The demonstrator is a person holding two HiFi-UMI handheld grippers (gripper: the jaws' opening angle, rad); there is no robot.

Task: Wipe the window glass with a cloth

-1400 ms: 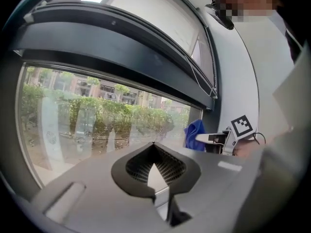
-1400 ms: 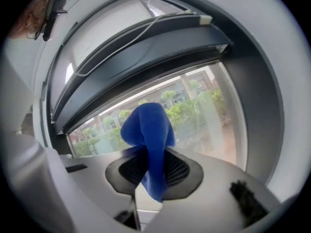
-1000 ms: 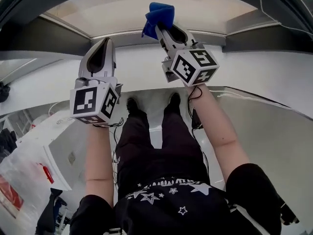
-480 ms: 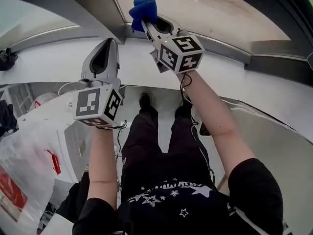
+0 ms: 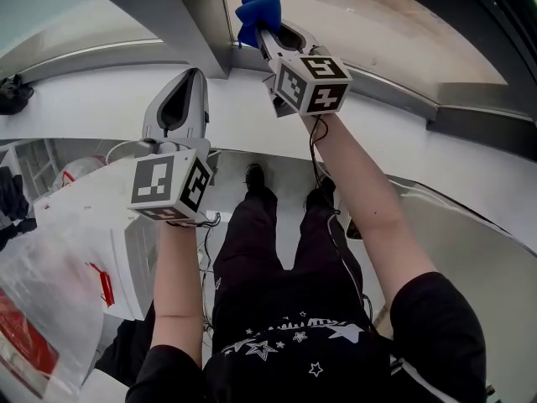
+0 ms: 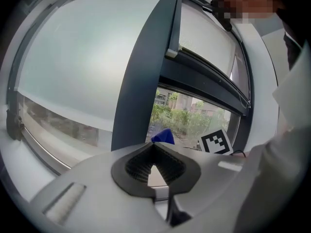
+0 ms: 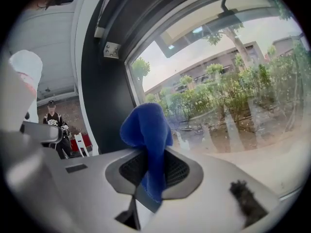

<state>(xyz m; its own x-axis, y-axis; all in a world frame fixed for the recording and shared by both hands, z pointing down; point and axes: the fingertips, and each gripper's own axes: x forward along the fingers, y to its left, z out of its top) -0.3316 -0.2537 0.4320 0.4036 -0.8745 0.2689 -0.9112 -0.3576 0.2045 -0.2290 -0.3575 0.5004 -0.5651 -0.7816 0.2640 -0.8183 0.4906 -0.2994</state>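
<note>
A blue cloth (image 5: 258,15) is pinched in my right gripper (image 5: 263,34), which is shut on it and holds it up against the window glass (image 5: 361,23), close to the dark frame post (image 5: 189,11). In the right gripper view the cloth (image 7: 148,130) bulges out of the right gripper (image 7: 153,154), with the glass (image 7: 233,81) and greenery just beyond. My left gripper (image 5: 194,75) is shut and empty, lower and to the left, above the white sill (image 5: 92,99). In the left gripper view the left gripper (image 6: 155,148) points at the frame post (image 6: 146,72), and the cloth's tip (image 6: 163,137) shows behind it.
A frosted pane (image 6: 82,52) lies left of the post. Below me are a white cabinet (image 5: 109,217) and a clear plastic bag (image 5: 42,292) at the left. In the right gripper view a person (image 7: 52,118) stands by red chairs in the distance.
My head has turned left and the frame post has come into view. The right gripper has carried the cloth along the glass to just beside the post. The left gripper has barely moved.
</note>
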